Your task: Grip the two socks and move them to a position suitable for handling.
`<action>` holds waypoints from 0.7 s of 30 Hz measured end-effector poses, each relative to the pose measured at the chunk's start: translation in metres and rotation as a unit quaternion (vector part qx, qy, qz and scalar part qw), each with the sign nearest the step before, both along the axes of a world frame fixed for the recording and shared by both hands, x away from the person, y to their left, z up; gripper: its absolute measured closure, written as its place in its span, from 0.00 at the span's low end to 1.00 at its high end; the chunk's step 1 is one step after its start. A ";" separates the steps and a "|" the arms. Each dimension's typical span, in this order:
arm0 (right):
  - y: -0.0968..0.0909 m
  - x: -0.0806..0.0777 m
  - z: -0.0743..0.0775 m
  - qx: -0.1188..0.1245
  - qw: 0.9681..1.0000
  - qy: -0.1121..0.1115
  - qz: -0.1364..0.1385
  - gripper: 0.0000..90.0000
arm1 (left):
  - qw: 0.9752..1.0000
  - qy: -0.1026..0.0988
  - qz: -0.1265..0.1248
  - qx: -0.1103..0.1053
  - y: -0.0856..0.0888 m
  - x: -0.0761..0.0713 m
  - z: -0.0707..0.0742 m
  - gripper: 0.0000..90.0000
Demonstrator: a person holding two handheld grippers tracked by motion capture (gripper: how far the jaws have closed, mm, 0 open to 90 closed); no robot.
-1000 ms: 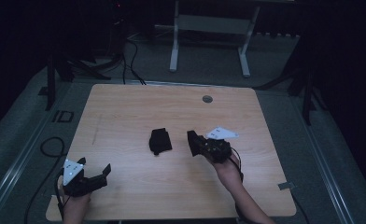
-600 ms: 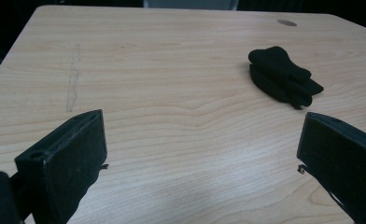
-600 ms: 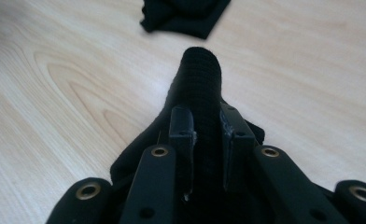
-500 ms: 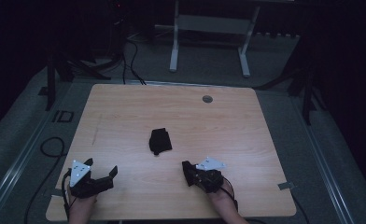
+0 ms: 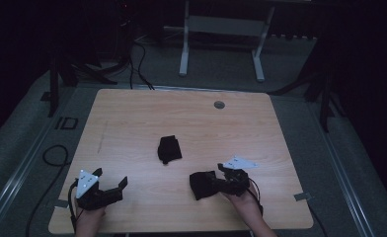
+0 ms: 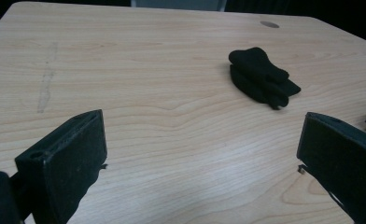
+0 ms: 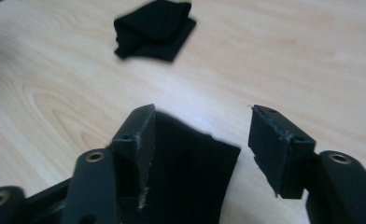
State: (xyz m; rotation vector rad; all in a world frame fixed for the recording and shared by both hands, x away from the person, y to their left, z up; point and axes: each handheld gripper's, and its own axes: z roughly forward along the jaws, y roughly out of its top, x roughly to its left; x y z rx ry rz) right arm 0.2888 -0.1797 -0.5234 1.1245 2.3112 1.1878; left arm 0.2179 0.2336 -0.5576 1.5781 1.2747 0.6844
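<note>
A folded black cloth (image 5: 169, 149) (image 6: 260, 77) (image 7: 155, 28) lies near the middle of the wooden table (image 5: 181, 118). A second black cloth (image 5: 197, 186) (image 7: 190, 163) rests on the table near the front edge, between the jaws of my right gripper (image 5: 209, 182) (image 7: 202, 116). Those jaws have just been opening. The cloth leans on one jaw and the other stands apart from it. My left gripper (image 5: 111, 177) (image 6: 204, 121) hovers open over the front left corner, with only bare wood between its jaws.
A round cable hole (image 5: 219, 104) (image 6: 269, 24) sits near the table's far edge. Behind the table a white stand (image 5: 221, 24) and cables lie on the dark floor. Both hands are close to the table's front edge.
My right gripper has drawn back from beside the folded cloth to the front edge with a black cloth, sunk lower and opened its jaws. The left gripper has stayed put.
</note>
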 end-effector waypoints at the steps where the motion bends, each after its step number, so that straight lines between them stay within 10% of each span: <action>1: 0.001 0.001 -0.005 -0.008 1.000 0.009 0.002 0.43 | 1.000 0.000 -0.001 0.002 -0.002 0.000 0.000 0.02; 8: 0.017 0.000 -0.033 -0.059 0.997 0.035 0.033 0.44 | 1.000 0.001 -0.020 0.012 -0.011 -0.001 0.000 0.02; 14: 0.025 -0.003 -0.036 -0.091 0.994 0.015 0.051 0.82 | 0.999 0.014 -0.043 0.014 -0.018 0.001 -0.001 0.03; 21: 0.019 -0.007 -0.009 -0.035 0.997 0.002 0.062 0.87 | 0.994 0.030 -0.107 0.011 -0.046 0.005 0.002 0.08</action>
